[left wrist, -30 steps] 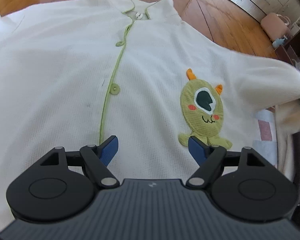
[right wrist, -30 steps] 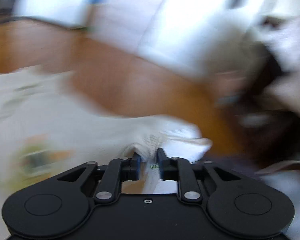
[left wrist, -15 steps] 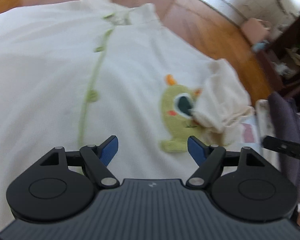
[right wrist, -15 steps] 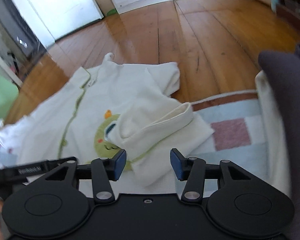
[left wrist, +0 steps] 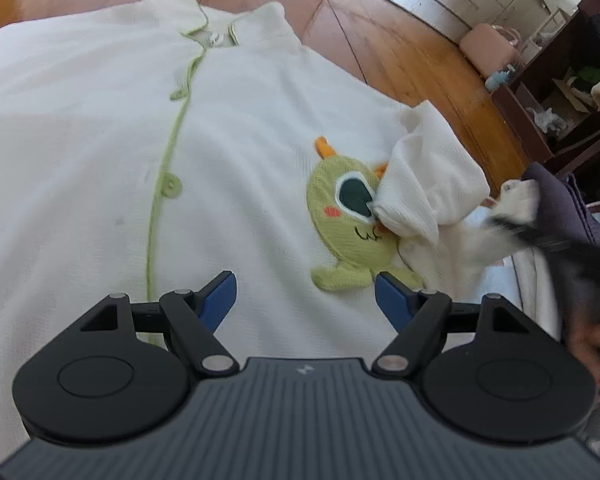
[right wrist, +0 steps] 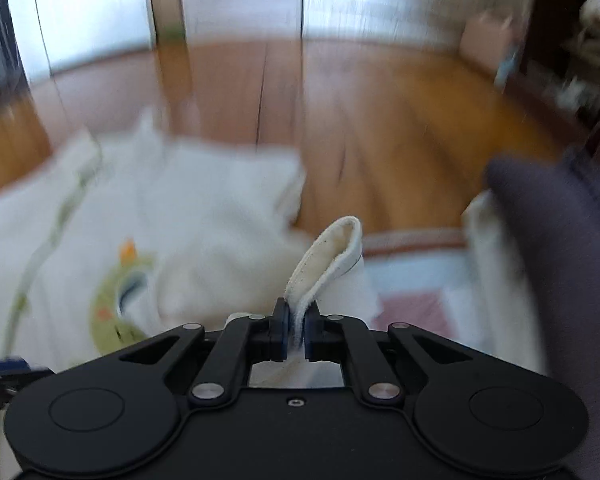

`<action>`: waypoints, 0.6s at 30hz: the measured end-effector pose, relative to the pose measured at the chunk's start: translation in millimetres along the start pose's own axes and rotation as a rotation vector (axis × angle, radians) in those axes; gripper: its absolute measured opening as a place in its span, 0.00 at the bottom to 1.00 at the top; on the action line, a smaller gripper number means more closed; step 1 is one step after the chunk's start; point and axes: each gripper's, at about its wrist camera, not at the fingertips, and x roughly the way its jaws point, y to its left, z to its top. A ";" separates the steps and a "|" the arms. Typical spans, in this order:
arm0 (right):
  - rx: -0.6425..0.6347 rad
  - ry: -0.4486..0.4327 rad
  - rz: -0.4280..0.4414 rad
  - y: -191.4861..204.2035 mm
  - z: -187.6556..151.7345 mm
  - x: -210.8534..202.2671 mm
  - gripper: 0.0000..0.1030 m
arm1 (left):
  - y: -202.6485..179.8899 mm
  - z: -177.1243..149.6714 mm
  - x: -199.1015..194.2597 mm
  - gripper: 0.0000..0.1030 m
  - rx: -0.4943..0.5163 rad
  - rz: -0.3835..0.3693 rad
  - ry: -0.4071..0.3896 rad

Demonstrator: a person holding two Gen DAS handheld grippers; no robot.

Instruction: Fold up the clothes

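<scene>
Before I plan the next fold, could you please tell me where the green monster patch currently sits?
In the left wrist view, the green monster patch lies right of centre on the cream button-front shirt, its right edge covered by the folded-in cream sleeve.

I count one white shirt (left wrist: pixel 240 152), two green buttons on it, one monster patch (left wrist: pixel 346 220) and two grippers.
</scene>
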 end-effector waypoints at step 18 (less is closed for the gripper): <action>-0.350 -0.134 -0.604 -189.4 99.3 -70.6 0.07 | -120.4 32.5 69.2 0.75 0.160 -0.135 0.043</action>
